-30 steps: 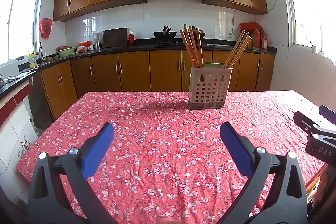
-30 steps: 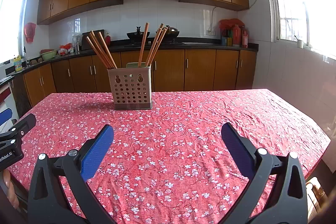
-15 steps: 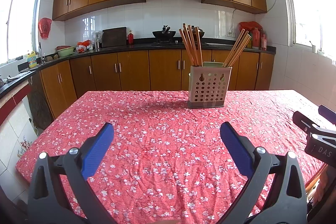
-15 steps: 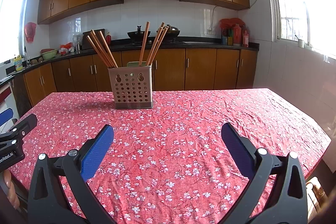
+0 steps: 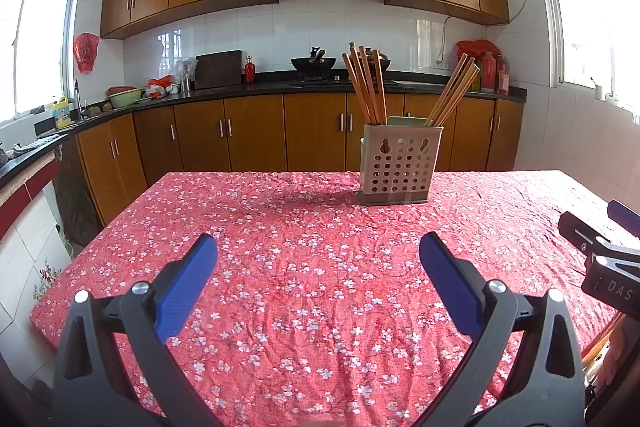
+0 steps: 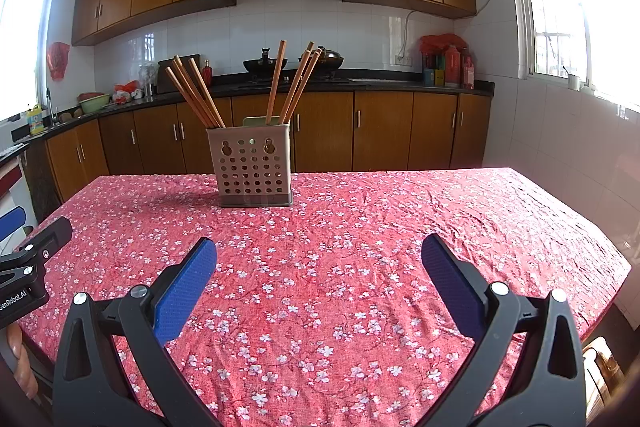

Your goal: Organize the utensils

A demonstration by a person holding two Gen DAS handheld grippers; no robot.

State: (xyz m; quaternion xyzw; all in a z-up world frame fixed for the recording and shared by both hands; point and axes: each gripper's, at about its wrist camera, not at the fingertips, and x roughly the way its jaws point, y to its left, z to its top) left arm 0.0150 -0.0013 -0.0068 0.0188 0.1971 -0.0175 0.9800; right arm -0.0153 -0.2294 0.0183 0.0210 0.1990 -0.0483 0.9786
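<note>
Grippers: left gripper point(image 5: 318, 259) and right gripper point(image 6: 319, 261) both spread wide, empty.
Risk: leaning chopsticks point(image 6: 294, 87) could tip holder point(image 6: 254, 169) on wrinkled counter point(image 6: 360, 227) cloth if nudged.

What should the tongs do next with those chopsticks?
Probably bring the right tongs forward toward the chopsticks in the perforated holder. Both tongs hang open and empty, well short of it, and nothing else lies on the tablecloth.

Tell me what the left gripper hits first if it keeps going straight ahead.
Probably nothing at once: the open left gripper faces bare tablecloth. The utensil holder stands right of its line, though depth is unclear.
</note>
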